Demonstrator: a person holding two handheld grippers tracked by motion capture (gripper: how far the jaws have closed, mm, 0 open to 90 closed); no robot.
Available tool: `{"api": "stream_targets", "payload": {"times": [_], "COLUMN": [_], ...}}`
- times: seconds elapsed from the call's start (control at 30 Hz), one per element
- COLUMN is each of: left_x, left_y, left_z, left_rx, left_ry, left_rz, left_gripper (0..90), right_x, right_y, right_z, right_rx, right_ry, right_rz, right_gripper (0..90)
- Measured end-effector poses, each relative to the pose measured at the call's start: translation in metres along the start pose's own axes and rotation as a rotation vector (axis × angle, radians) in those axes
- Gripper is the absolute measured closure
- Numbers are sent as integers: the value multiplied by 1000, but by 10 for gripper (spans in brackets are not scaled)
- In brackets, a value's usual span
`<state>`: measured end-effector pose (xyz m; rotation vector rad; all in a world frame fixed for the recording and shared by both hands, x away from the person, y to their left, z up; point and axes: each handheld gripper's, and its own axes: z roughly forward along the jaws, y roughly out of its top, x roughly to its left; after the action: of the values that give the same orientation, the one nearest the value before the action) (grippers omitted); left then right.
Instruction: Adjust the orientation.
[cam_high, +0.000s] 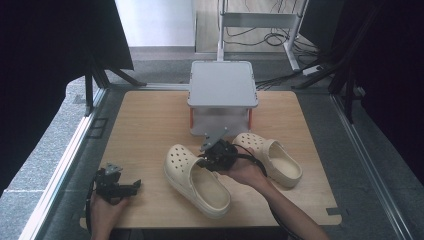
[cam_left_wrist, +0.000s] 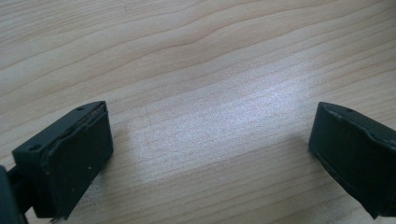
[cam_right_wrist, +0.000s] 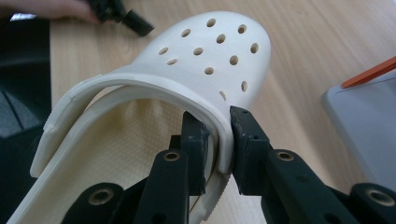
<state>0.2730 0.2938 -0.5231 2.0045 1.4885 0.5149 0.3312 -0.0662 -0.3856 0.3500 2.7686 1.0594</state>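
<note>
— Two cream foam clogs with holes over the toes on that light wooden table (cam_high: 150, 120), right?

— Yes. The left clog (cam_high: 196, 179) lies near the middle of the table, toe pointing away and a bit left; the right clog (cam_high: 272, 157) sits just beside it, angled toward the far right.

— And the right gripper (cam_high: 212, 156)?

— It's over the left clog's opening. From the right gripper view its black jaws are clamped on the upper rim of that clog (cam_right_wrist: 187, 79) — one jaw inside the shoe, one against the outer wall. The hand (cam_high: 245, 172) behind it comes in from the bottom edge, with a black cable trailing back along the forearm.

— The other one?

— The left gripper (cam_high: 134, 186) rests low at the near left corner of the table, well apart from both shoes, held by the left hand (cam_high: 104, 212). Its jaws stand wide apart with bare wood between them.

— What's that behind the shoes?

— A grey square-topped plastic box (cam_high: 222, 82) with orange strips down its front corners, at the far middle of the table; the right clog's toe lies close to its base
</note>
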Motion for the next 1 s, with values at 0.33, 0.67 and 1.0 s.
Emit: {"api": "stream_targets", "payload": {"times": [0.33, 0.67, 1.0], "left_x": [0, 0, 0], "left_y": [0, 0, 0], "left_z": [0, 0, 0], "left_rx": [1, 1, 2], "left_ry": [0, 0, 0], "left_rz": [2, 2, 2], "left_gripper": [0, 0, 0], "right_x": [20, 30, 26], "right_y": [-30, -51, -56], "right_z": [8, 16, 16], "right_rx": [26, 28, 11], "right_ry": [29, 32, 59], "right_rz": [-48, -71, -48], "right_gripper": [765, 760, 709]}}
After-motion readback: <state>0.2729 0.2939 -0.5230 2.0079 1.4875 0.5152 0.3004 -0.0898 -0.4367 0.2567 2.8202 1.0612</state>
